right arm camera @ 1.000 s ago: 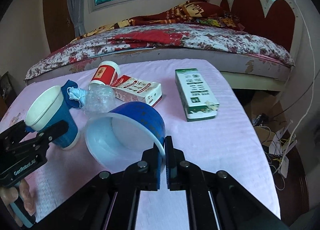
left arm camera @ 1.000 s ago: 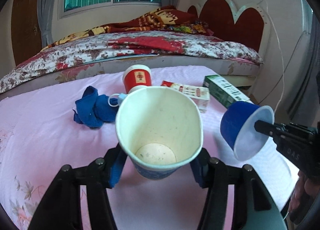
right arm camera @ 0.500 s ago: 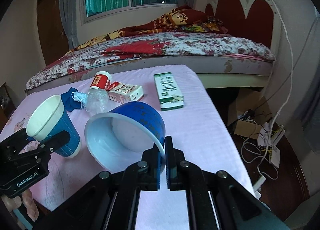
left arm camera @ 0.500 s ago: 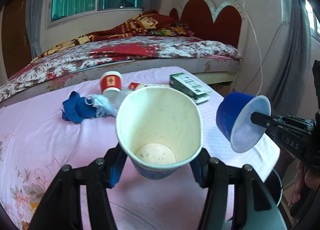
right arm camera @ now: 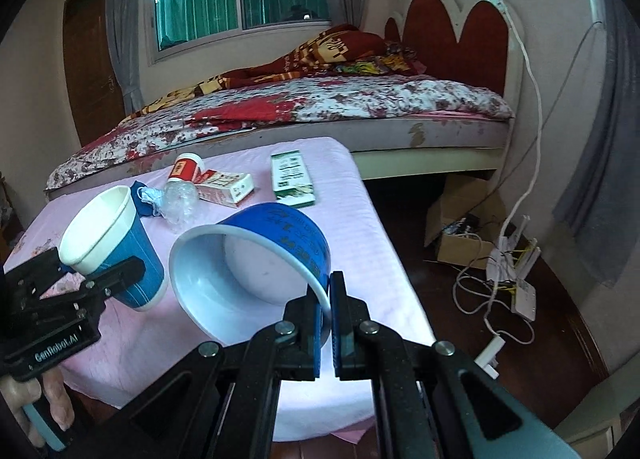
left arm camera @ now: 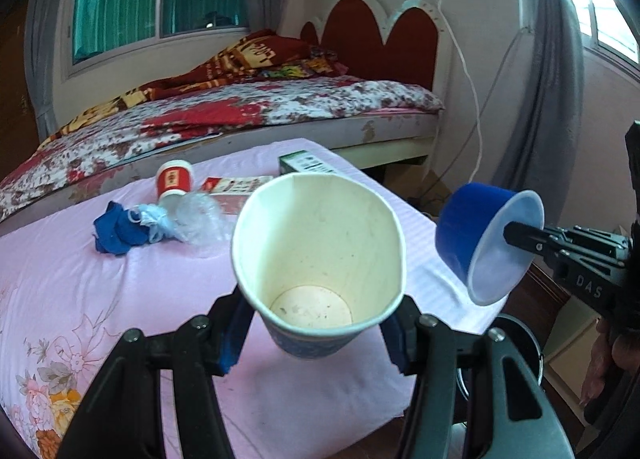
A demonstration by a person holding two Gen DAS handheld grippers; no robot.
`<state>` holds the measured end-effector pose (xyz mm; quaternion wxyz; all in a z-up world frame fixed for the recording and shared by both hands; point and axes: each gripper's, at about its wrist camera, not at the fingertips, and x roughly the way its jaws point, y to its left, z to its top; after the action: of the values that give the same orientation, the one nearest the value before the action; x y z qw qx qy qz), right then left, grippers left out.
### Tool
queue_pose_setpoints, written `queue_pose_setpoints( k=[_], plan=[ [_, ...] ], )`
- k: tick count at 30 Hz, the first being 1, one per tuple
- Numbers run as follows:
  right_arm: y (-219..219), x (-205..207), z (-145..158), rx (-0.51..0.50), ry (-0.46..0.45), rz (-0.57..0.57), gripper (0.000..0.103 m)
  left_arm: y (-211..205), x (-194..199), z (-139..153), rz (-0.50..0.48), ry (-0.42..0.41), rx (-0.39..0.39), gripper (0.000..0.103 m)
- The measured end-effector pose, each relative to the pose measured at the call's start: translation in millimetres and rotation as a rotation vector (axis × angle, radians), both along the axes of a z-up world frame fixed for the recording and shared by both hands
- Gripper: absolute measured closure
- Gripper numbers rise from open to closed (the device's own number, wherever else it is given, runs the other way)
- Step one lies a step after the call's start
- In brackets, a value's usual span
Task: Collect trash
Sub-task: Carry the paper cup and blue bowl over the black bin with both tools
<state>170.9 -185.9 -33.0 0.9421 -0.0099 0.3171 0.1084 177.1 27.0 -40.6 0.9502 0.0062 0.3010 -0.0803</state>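
Note:
My left gripper (left arm camera: 320, 323) is shut on a blue paper cup (left arm camera: 320, 259) with a white, stained inside, held above the table's near edge; it also shows in the right wrist view (right arm camera: 116, 243). My right gripper (right arm camera: 330, 299) is shut on the rim of a blue plastic bowl (right arm camera: 256, 263), tipped on its side; the bowl also shows in the left wrist view (left arm camera: 488, 239), right of the cup and past the table's edge. On the pink table (left arm camera: 100, 279) lie a red cup (left arm camera: 173, 179), a blue cloth (left arm camera: 116, 231), crumpled plastic (left arm camera: 200, 215), a red-white box (right arm camera: 224, 189) and a green box (right arm camera: 292, 179).
A dark round bin (left arm camera: 516, 343) stands on the floor below the bowl, at the table's right corner. A bed (right arm camera: 320, 107) lies behind the table. Cables and a cardboard box (right arm camera: 468, 227) lie on the floor to the right.
Both grippers have pulled back and to the right with the cup and the bowl, which now hang near the table's right edge. The bin has come into view.

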Motion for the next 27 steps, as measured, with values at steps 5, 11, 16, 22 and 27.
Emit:
queue_pose_setpoints(
  k=[5, 11, 16, 22, 27],
  plan=[
    [-31.6, -14.8, -3.9, 0.013, 0.010, -0.050, 0.099, -21.8, -3.3, -0.4, -0.040, 0.004, 0.007, 0.046],
    [-65.7, -33.6, -17.1, 0.035, 0.030, -0.115, 0.099, -63.1, -8.6, -0.7, -0.121, 0.006, 0.024, 0.046],
    [-94.2, -41.9, -22.6, 0.048, 0.040, -0.162, 0.099, -92.8, -12.9, -3.5, -0.178, 0.014, 0.036, 0.046],
    [-125.4, -49.3, -26.9, 0.058, 0.046, -0.219, 0.099, -125.7, -14.7, -8.5, -0.242, 0.030, 0.045, 0.046],
    [-148.5, -57.8, -37.2, 0.056, 0.068, -0.262, 0.099, -152.4, -16.2, -16.0, -0.301, 0.051, 0.045, 0.046]
  ],
)
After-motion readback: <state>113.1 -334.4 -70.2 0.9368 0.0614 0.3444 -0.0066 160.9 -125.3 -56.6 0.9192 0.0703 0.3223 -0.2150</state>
